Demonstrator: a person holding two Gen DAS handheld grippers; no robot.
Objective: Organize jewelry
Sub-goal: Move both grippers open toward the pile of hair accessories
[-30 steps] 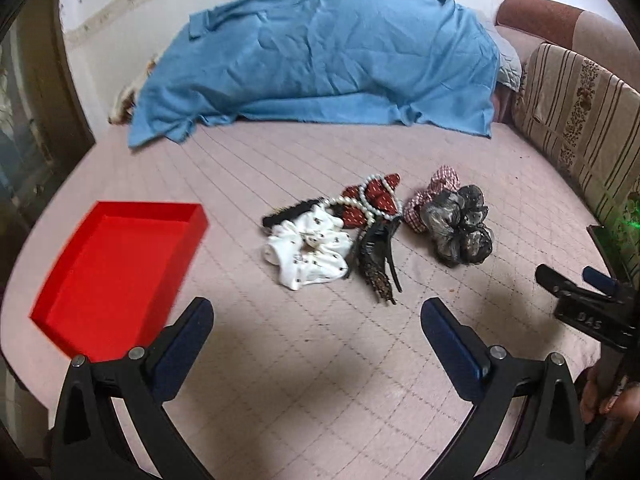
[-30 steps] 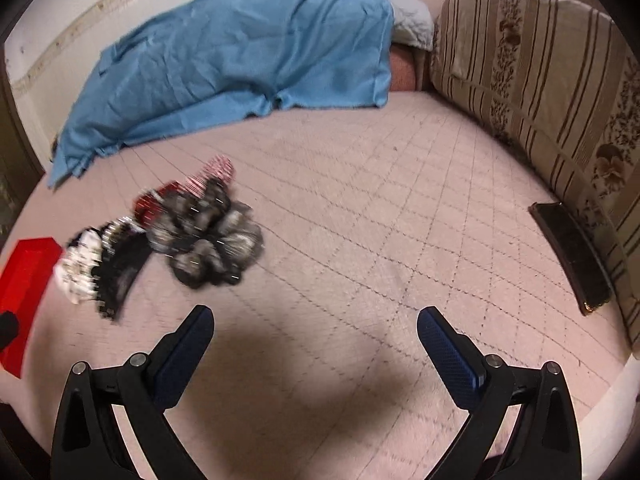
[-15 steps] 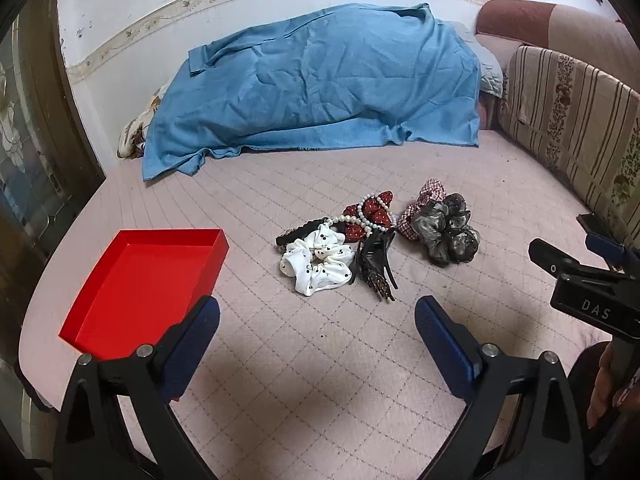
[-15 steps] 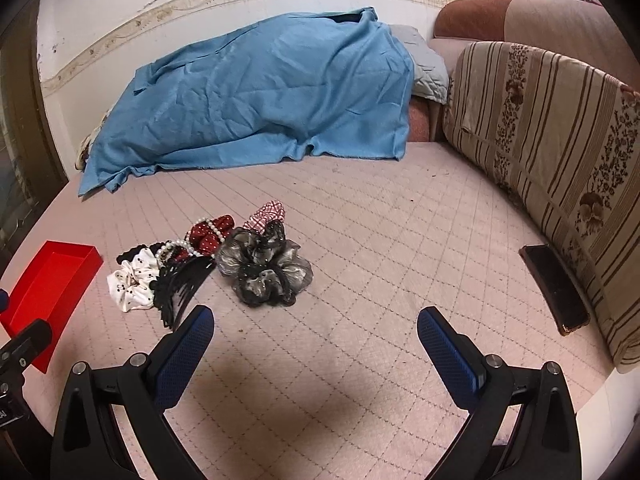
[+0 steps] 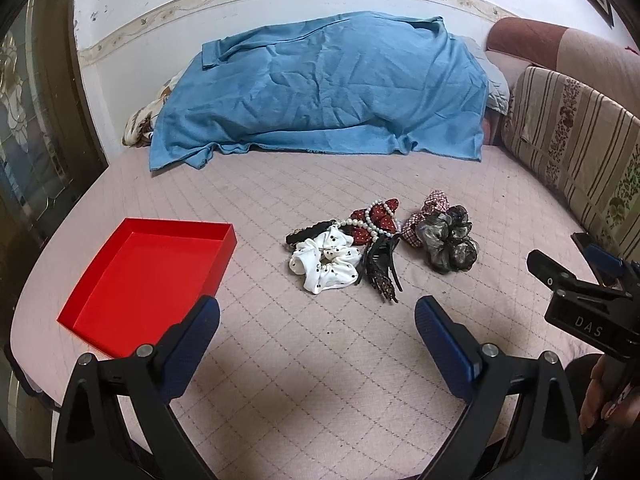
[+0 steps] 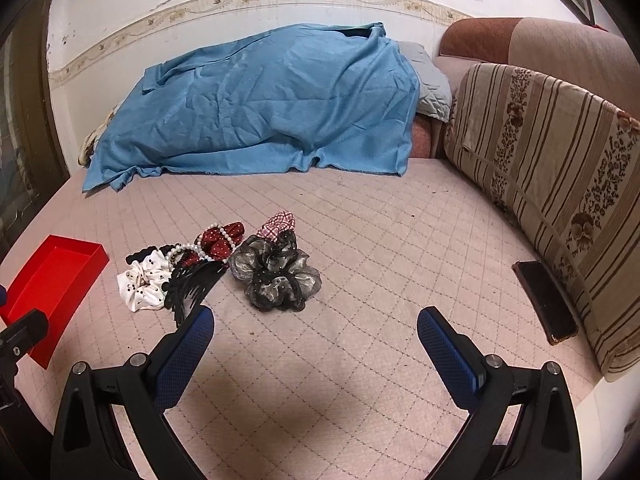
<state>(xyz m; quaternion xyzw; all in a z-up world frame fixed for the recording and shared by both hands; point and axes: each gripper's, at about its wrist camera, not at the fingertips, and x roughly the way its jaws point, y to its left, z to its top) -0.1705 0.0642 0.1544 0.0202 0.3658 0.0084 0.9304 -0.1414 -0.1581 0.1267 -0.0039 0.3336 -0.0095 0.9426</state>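
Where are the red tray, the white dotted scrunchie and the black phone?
red tray [image 5: 132, 280], left wrist view, bare floor.
white dotted scrunchie [image 5: 326, 264], left wrist view, middle folds.
black phone [image 6: 545, 301], right wrist view, screen centre.

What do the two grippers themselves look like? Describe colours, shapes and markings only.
Both match. The left gripper and right gripper each have two black angular arms with silver bolts, ending in fingers covered with dark blue textured pads. Seen from the left view, the right gripper's black body bears white "DAS" lettering. No cables or sleeves are visible.
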